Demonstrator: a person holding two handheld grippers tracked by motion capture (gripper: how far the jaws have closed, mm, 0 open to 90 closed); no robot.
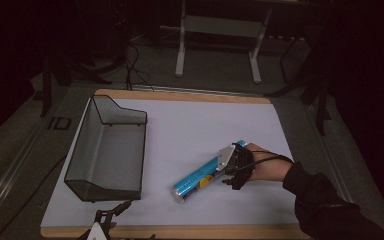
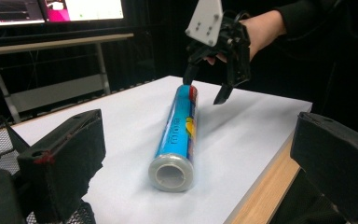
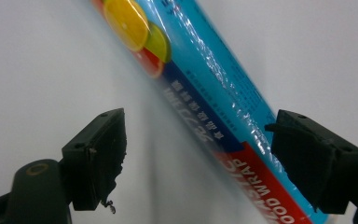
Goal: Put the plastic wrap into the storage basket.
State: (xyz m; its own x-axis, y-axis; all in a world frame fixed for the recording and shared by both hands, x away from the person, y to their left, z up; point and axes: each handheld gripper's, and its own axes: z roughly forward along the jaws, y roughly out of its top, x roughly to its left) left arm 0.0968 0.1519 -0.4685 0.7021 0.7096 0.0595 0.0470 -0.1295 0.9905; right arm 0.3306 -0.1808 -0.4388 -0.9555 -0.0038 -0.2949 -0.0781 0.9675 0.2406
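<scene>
Two jaws of right gripper (image 1: 234, 176) spread, straddling food wrap roll (image 1: 200, 176)

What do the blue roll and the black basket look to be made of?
Blue roll: glossy plastic film, judging by its crinkled sheen and "FOOD WRAP" label, wound on a pale, probably cardboard core. Basket: black wire mesh, likely metal, since you can see through its walls.
</scene>
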